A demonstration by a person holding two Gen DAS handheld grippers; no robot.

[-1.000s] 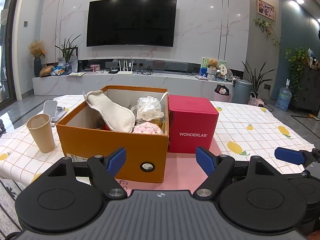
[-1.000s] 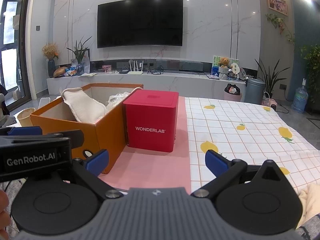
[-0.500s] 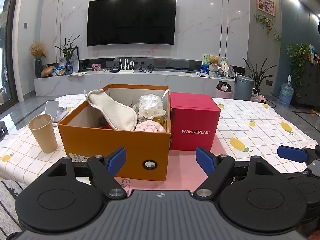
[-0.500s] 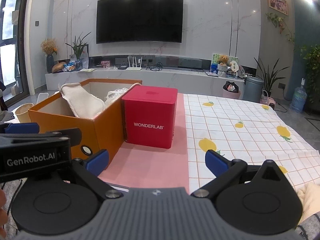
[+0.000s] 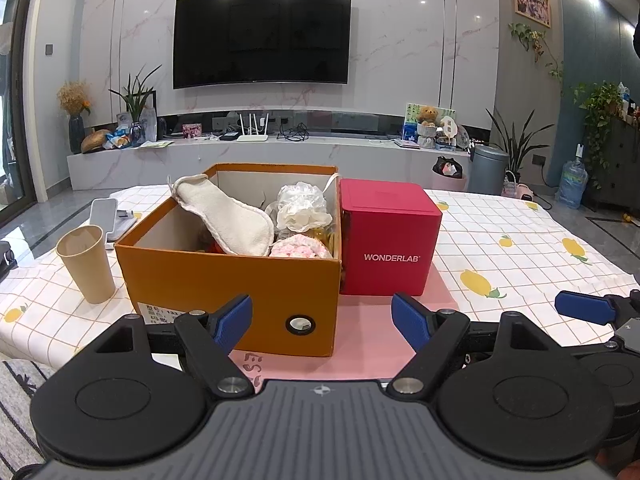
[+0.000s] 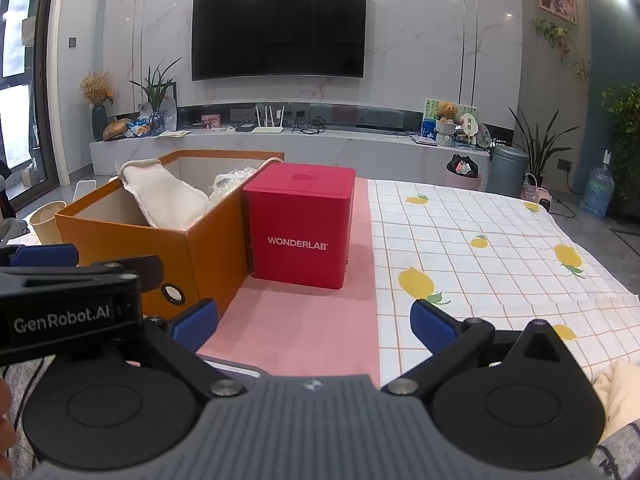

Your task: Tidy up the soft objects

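An open orange cardboard box (image 5: 228, 280) (image 6: 212, 252) sits on the table and holds soft things: a cream cloth pad (image 5: 224, 216) (image 6: 164, 200) leaning on its rim, a white mesh puff (image 5: 302, 210) and a pink knitted piece (image 5: 298, 248). A closed red WONDERLAB box (image 5: 386, 240) (image 6: 302, 224) stands against its right side. My left gripper (image 5: 322, 322) is open and empty, in front of the orange box. My right gripper (image 6: 314, 326) is open and empty, in front of the red box.
A paper cup (image 5: 86, 264) stands left of the orange box, with a white phone stand (image 5: 105, 216) behind it. A pink mat (image 6: 304, 320) lies under the boxes on a lemon-print tablecloth (image 6: 480, 248). A TV wall and low shelf stand beyond.
Both grippers have drawn back slightly from the boxes and risen a little. Jaws stay open; nothing was picked up.
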